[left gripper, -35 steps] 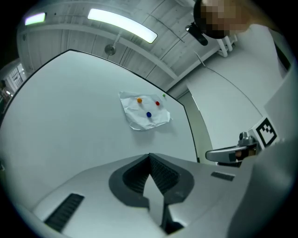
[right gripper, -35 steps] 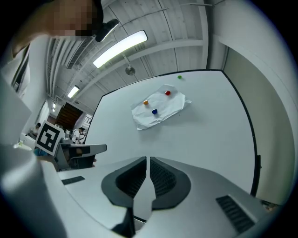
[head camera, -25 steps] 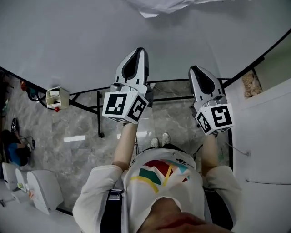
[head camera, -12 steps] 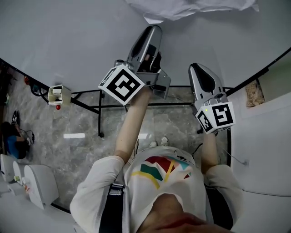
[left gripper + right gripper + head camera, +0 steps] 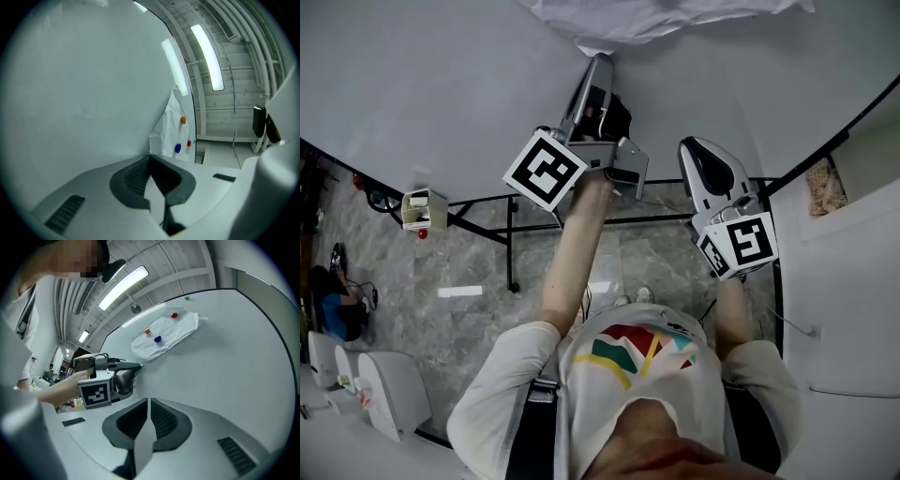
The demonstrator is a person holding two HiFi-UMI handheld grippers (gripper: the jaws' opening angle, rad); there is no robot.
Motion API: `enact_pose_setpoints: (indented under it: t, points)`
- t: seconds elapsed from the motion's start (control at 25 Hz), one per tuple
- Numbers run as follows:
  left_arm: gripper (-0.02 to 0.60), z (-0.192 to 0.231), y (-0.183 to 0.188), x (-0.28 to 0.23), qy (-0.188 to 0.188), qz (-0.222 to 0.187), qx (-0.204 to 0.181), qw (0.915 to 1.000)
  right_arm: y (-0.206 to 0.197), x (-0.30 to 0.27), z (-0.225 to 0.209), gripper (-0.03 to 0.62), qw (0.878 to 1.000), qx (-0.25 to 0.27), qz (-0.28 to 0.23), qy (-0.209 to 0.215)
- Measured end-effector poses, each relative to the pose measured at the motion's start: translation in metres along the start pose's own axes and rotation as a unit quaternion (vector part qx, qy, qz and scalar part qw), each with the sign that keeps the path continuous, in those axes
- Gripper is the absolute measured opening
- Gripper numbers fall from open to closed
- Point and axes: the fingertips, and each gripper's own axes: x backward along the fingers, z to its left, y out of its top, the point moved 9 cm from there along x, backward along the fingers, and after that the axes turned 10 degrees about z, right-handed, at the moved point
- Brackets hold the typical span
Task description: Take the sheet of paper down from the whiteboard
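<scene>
Left hand-held gripper (image 5: pixel 599 62), jaws just closed, empty, tips at corner of sheet of paper (image 5: pixel 675 14)

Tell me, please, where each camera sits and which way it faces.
Head view: on the person's head, looking down the whiteboard; shows torso, arms, left gripper, right gripper.
Left gripper view: rides it, facing the sheet of paper along the whiteboard; own jaws.
Right gripper view: rides it, facing whiteboard and sheet; own jaws, left gripper.
All three share the sheet.
</scene>
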Motion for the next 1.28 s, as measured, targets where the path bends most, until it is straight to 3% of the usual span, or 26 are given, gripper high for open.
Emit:
enact_pose_setpoints:
  t: [0.28, 0.44, 0.48, 0.56, 0.6, 0.72, 0.8, 0.96, 1.16, 1.28]
  points:
    - [0.044, 0.0, 0.002, 0.005, 0.022, -0.001, -0.078, 0.9967, 0.011, -0.003, -0.002, 0.015, 1.0, 0.016, -0.013, 0.006]
    - [0.044, -0.005, 0.004, 0.005, 0.0, -0.007, -0.135, 0.9908, 0.049, -0.008, -0.01, 0.017, 0.998, 0.034, -0.057, -0.009]
    - [0.044, -0.005, 0.004, 0.006, -0.001, -0.009, -0.139, 0.9903, 0.064, -0.011, -0.011, 0.017, 0.996, 0.049, -0.071, -0.019]
    - [0.044, -0.006, 0.002, 0.009, -0.003, -0.013, -0.145, 0.9893, 0.098, -0.018, -0.011, 0.106, 0.99, 0.092, -0.103, -0.042]
    - [0.043, -0.006, 0.002, 0.01, -0.003, -0.014, -0.148, 0.9889, 0.115, -0.023, -0.011, 0.121, 0.984, 0.121, -0.116, -0.053]
    - [0.043, -0.008, 0.003, 0.011, -0.002, -0.017, -0.151, 0.9884, 0.161, -0.04, -0.007, 0.121, 0.96, 0.222, -0.139, -0.096]
    - [0.043, -0.008, 0.003, 0.011, 0.0, -0.016, -0.154, 0.988, 0.179, -0.05, -0.005, 0.121, 0.945, 0.271, -0.127, -0.129]
    - [0.043, -0.008, 0.0, 0.01, 0.004, -0.018, -0.156, 0.9876, 0.192, -0.071, -0.005, 0.121, 0.928, 0.315, -0.104, -0.169]
    - [0.043, -0.006, -0.003, 0.009, 0.006, -0.021, -0.156, 0.9876, 0.193, -0.08, -0.006, 0.121, 0.923, 0.327, -0.105, -0.175]
    - [0.043, -0.007, -0.003, 0.009, 0.007, -0.023, -0.163, 0.9864, 0.193, -0.08, -0.009, 0.121, 0.926, 0.32, -0.113, -0.166]
